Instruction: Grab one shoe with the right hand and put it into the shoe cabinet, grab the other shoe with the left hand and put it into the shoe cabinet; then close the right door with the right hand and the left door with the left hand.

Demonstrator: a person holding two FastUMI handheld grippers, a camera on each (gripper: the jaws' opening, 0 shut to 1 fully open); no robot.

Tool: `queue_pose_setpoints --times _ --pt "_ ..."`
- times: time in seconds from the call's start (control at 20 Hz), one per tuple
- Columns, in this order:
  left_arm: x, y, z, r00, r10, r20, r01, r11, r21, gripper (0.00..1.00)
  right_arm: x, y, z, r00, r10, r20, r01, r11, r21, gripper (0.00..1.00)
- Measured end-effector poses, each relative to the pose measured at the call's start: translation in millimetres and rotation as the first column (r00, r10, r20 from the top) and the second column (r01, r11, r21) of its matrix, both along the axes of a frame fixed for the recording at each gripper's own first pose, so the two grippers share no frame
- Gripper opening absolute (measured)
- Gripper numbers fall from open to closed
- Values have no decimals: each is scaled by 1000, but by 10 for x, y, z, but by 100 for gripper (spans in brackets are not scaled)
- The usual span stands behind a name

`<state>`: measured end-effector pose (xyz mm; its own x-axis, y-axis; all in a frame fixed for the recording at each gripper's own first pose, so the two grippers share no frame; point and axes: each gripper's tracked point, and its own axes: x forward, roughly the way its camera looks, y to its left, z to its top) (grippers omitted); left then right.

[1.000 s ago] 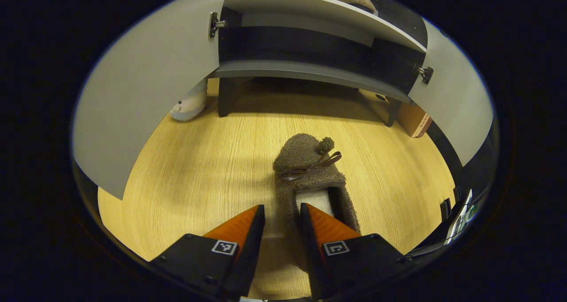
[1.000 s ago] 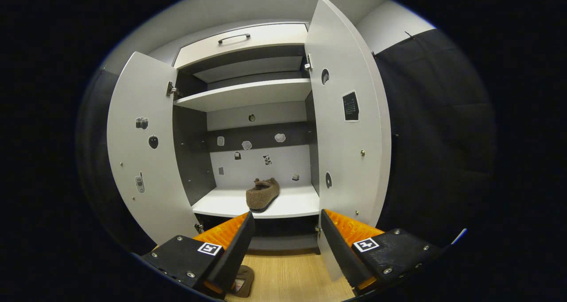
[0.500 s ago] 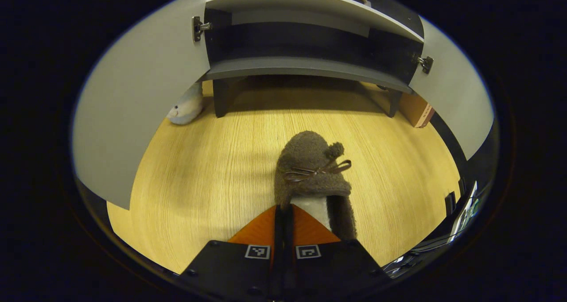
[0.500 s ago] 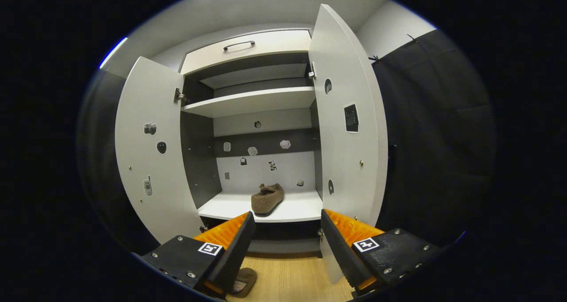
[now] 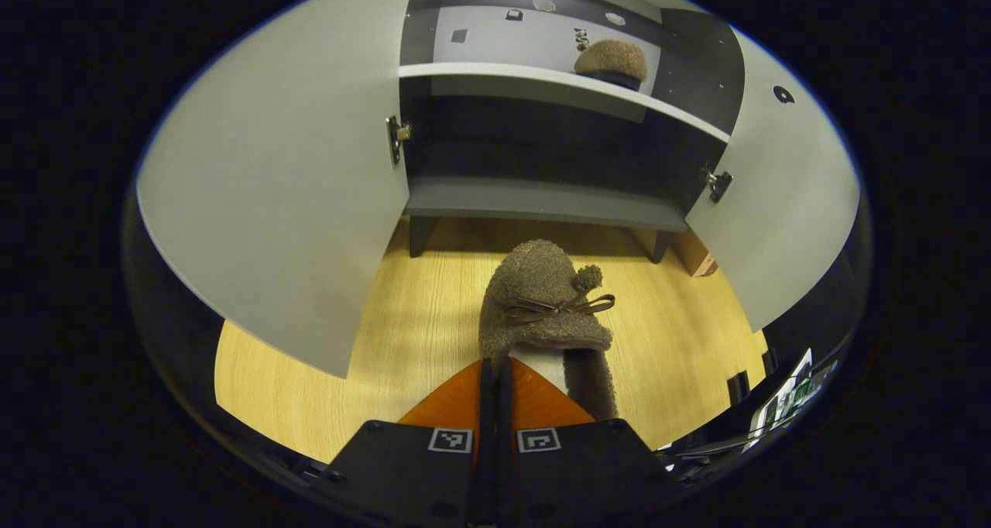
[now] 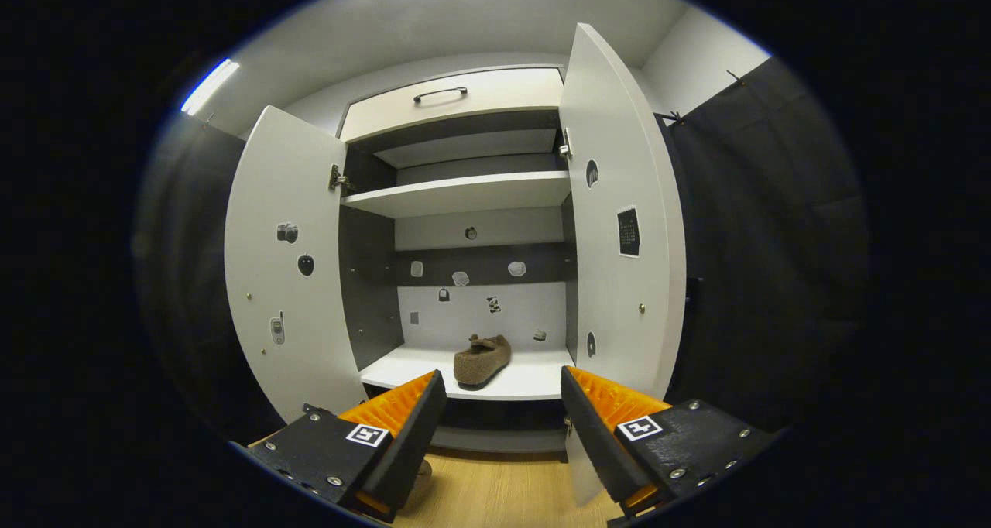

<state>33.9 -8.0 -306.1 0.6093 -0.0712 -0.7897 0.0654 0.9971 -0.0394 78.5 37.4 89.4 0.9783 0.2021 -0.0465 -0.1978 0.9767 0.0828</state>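
Note:
A brown fuzzy shoe with a bow and pompom (image 5: 546, 303) hangs above the wooden floor, toe pointing at the cabinet. My left gripper (image 5: 495, 367) is shut on its left side wall near the heel. The other brown shoe (image 5: 612, 60) (image 6: 481, 360) lies on the white lower shelf (image 6: 534, 381) inside the shoe cabinet. The left door (image 6: 286, 280) (image 5: 286, 203) and the right door (image 6: 619, 241) (image 5: 782, 195) both stand wide open. My right gripper (image 6: 502, 377) is open and holds nothing, some way in front of the shelf.
A wooden floor (image 5: 372, 334) lies before the cabinet. A cardboard box (image 5: 697, 258) sits under its right end. Above the lower shelf are an upper shelf (image 6: 464, 191) and a drawer with a dark handle (image 6: 440, 94). Black cloth hangs right of the cabinet.
My left gripper closed on the shoe's side wall and raised it off the floor toward the cabinet. My right gripper, still open, drew back a little from the shelf.

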Motion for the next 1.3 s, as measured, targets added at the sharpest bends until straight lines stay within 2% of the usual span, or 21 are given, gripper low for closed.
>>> queue_pose_setpoints --times 0.4,0.65,0.9,1.15,1.3 --pt "271 -239 1205 990 -12 138 18 999 -39 6 -29 -33 186 999 33 32 -33 999 6 92" --pt "668 -255 1807 973 -4 232 15 999 -46 7 -42 -50 260 998 41 50 -41 999 2 92" --pt "1240 -251 2292 948 -5 318 22 998 -50 7 -32 -99 323 998 33 57 -32 999 -4 92" --pt "1998 -175 2592 923 22 385 3 998 -65 7 94 -175 373 998 -5 60 5 1000 4 92" --pt "2477 -139 2668 917 48 396 -12 996 -91 7 199 -188 382 998 -26 56 25 1000 19 92"
